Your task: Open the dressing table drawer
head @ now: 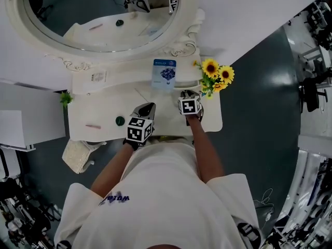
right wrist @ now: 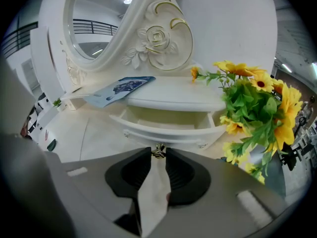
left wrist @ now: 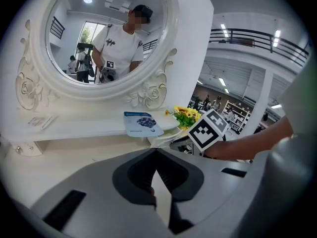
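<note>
The small white drawer point(right wrist: 171, 129) under the dressing table's raised shelf stands pulled out, and its pale inside shows. My right gripper point(right wrist: 158, 151) is shut on the drawer's little metal knob point(right wrist: 158, 149), at the middle of the curved front. From the head view the right gripper point(head: 188, 94) reaches to the shelf's edge beside the flowers. My left gripper point(head: 147, 108) hovers over the tabletop point(head: 104, 108) to the left, jaws shut with nothing between them. In the left gripper view its fingertips point(left wrist: 155, 151) meet, and the open drawer point(left wrist: 166, 138) lies ahead on the right.
A blue packet point(head: 164, 72) lies on the shelf point(head: 124, 74) below the oval mirror point(head: 98, 14). Yellow sunflowers point(head: 217, 77) stand at the drawer's right. A dark green disc point(head: 120, 121) and a pink stick point(head: 93, 126) lie on the tabletop. A small green plant point(head: 65, 98) sits at the left edge.
</note>
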Motion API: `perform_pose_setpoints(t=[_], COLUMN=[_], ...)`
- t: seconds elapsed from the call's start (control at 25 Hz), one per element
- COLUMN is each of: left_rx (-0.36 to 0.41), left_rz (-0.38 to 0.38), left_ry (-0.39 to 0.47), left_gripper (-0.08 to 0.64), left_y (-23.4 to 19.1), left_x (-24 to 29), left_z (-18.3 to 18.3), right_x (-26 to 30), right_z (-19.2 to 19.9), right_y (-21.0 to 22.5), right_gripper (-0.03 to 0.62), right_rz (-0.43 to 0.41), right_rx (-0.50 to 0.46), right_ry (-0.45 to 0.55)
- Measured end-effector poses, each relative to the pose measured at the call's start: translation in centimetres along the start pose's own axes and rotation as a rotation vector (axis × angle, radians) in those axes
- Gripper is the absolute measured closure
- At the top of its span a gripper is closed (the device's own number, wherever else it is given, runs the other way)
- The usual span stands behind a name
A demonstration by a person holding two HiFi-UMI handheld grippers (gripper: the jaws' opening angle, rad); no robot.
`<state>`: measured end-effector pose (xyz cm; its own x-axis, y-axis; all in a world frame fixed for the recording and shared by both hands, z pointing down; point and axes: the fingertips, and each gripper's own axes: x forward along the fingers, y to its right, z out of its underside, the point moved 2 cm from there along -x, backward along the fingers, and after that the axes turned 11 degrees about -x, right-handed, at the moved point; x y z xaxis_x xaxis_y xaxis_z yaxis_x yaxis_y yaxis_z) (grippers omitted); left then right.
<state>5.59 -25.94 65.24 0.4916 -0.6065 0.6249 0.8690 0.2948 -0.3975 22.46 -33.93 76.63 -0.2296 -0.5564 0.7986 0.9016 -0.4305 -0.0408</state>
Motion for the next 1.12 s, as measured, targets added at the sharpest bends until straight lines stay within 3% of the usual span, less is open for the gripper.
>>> perform_pose_setpoints(t=[1.12], left_rx=[0.007], left_rz=[0.024], left_ry=[0.005], left_gripper=[0.551], left_y=[1.1], left_x=[-0.5], left_z=[0.4], right_x=[-0.9], right_z=[1.7], right_y=[-0.9], right_gripper=[0.489], right_rz=[0.004], right_rx=[0.009], right_ry=[0.007])
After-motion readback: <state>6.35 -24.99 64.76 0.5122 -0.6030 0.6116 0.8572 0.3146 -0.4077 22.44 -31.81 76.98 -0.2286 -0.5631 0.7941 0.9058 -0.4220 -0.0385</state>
